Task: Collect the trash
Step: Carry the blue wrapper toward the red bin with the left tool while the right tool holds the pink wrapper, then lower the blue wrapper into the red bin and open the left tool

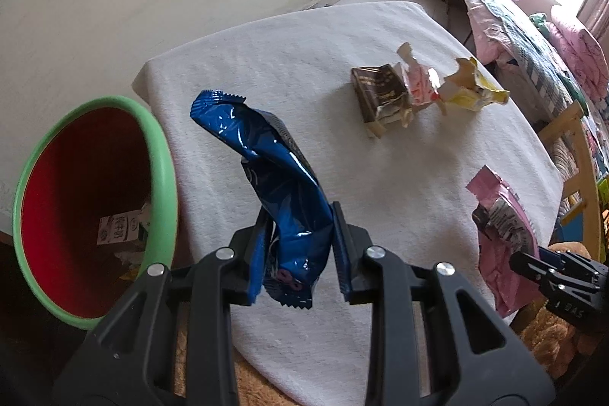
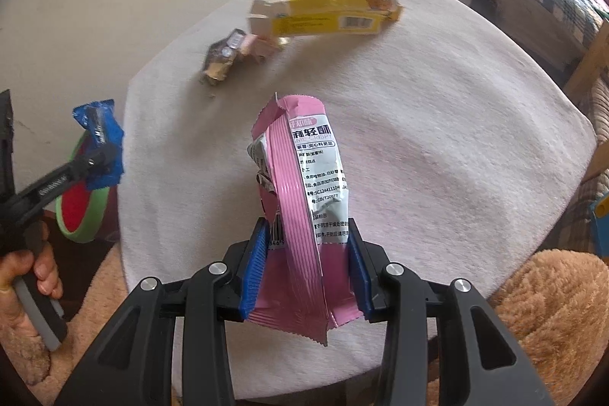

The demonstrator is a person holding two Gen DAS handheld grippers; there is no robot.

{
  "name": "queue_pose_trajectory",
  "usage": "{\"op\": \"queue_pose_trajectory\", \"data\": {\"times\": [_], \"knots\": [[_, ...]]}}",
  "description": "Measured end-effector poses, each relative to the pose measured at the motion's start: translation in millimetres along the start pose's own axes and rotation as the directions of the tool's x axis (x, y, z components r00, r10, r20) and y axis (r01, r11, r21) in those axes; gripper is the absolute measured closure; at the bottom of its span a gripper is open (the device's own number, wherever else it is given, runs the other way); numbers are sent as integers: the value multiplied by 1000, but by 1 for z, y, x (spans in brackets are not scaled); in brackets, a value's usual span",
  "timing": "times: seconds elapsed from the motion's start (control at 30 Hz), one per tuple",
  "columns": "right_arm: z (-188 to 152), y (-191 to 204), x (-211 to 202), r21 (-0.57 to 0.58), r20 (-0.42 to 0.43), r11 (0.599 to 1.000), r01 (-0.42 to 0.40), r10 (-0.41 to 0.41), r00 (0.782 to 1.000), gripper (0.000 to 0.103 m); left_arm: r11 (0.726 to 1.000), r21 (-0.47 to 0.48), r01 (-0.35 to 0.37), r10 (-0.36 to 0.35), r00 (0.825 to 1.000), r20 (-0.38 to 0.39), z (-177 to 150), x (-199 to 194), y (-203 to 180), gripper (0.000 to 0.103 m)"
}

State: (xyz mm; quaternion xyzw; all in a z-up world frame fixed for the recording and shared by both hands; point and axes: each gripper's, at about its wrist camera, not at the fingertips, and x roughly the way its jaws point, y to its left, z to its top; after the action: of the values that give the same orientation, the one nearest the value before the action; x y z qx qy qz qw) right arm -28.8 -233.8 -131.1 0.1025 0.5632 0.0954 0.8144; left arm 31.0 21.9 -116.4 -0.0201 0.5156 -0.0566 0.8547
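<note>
Left gripper [image 1: 300, 246]: clamped on blue wrapper [image 1: 266, 158]; swing it over the bin [image 1: 167, 177] before letting go.
Right gripper [image 2: 304, 273]: clamped on pink packet [image 2: 304, 177]; wait your turn.

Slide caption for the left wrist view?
Left tool holds blue wrapper beside the green-rimmed bin.

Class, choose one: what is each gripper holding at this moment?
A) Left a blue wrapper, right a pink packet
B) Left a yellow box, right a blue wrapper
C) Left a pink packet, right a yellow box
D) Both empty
A: the left gripper is clamped on the blue wrapper, and the right gripper on the pink packet.
</note>
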Motion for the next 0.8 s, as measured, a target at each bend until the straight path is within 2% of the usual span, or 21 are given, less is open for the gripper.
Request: {"op": "queue_pose_trajectory", "data": {"times": [0.4, 0.8], "knots": [[23, 65, 0, -104, 7, 992, -68, 69, 998, 64, 998, -51, -29, 29, 999, 16, -3, -6, 28, 75], [45, 130, 9, -217, 11, 972, -91, 96, 995, 64, 986, -139, -88, 95, 995, 42, -10, -16, 80, 75]]}}
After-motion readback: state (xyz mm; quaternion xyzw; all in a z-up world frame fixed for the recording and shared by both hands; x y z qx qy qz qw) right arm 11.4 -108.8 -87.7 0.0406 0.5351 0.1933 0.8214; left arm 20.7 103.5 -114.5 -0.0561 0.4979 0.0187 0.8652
